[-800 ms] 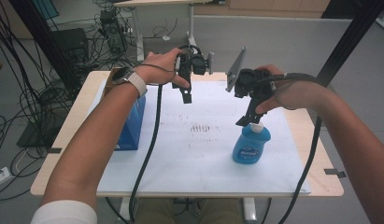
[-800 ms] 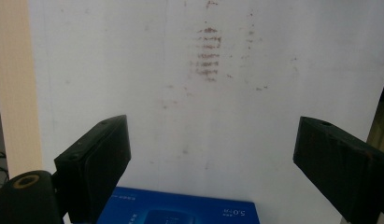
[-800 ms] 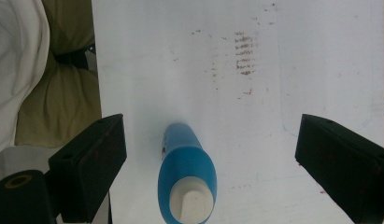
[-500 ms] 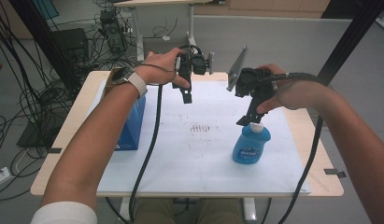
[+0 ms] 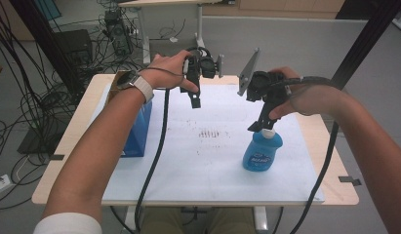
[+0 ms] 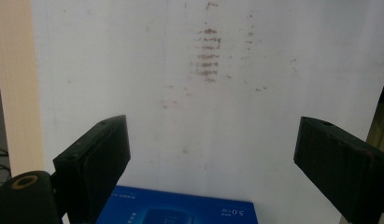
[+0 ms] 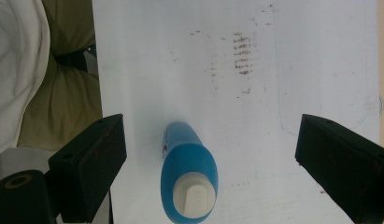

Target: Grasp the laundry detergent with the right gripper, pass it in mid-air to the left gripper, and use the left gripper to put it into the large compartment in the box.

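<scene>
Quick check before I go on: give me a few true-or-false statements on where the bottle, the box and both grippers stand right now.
1. The blue bottle stands upright on the white mat. True.
2. The right gripper is shut on the bottle's cap. False: its jaws stand wide open above the white cap.
3. The left gripper is open and holds nothing. True.
4. The blue box lies beside the bottle, touching it. False: it sits at the mat's left edge, well apart.
</scene>
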Action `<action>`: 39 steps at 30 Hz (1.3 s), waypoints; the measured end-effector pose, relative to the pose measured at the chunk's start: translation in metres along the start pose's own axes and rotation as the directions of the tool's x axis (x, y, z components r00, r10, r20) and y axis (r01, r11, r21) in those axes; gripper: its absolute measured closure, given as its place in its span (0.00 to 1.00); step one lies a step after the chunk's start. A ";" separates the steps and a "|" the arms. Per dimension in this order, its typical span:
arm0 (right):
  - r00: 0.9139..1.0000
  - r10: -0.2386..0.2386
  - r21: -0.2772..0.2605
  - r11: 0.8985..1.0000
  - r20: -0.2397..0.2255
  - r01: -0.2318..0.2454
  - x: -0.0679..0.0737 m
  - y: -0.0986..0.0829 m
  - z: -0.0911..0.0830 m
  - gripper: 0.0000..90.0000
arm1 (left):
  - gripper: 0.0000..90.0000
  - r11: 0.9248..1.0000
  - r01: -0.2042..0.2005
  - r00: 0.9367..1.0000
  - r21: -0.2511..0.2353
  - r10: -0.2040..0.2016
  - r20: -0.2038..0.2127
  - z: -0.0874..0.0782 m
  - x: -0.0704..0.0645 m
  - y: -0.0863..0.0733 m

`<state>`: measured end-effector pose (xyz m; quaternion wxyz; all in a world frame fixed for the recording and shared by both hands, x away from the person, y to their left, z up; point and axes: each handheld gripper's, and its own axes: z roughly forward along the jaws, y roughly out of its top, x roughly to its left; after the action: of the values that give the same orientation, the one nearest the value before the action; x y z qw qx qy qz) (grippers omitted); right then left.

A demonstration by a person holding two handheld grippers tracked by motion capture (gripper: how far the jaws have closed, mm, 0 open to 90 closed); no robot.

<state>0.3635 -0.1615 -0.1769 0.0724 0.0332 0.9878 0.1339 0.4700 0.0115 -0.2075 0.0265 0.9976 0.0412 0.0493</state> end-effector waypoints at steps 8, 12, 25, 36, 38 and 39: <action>1.000 0.000 0.002 1.000 0.000 0.000 0.001 0.000 0.000 0.09 | 0.12 1.000 0.002 1.000 -0.004 -0.002 0.001 0.000 -0.001 0.001; 1.000 -0.002 0.002 1.000 0.000 0.002 0.001 0.001 0.000 0.09 | 0.12 1.000 0.002 1.000 -0.006 -0.002 0.001 0.001 -0.001 0.000; 1.000 0.006 -0.003 1.000 0.004 -0.006 0.001 0.000 -0.001 0.09 | 0.12 1.000 0.010 1.000 -0.011 -0.010 -0.001 0.000 -0.002 -0.002; 1.000 0.002 -0.001 1.000 0.000 -0.002 0.002 -0.001 -0.002 0.09 | 0.12 1.000 0.012 1.000 -0.011 -0.012 -0.004 -0.001 -0.002 -0.004; 1.000 0.002 -0.001 1.000 0.001 -0.002 0.002 -0.001 -0.002 0.09 | 0.12 1.000 0.014 1.000 -0.014 -0.015 -0.005 -0.001 -0.002 -0.003; 1.000 0.004 -0.005 1.000 0.002 -0.004 0.003 -0.001 -0.002 0.09 | 0.12 1.000 0.013 1.000 -0.012 -0.013 -0.005 -0.001 -0.002 -0.003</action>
<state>0.3606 -0.1628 -0.1752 0.0734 0.0352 0.9873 0.1362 0.4672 0.0143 -0.2069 0.0326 0.9970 0.0476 0.0516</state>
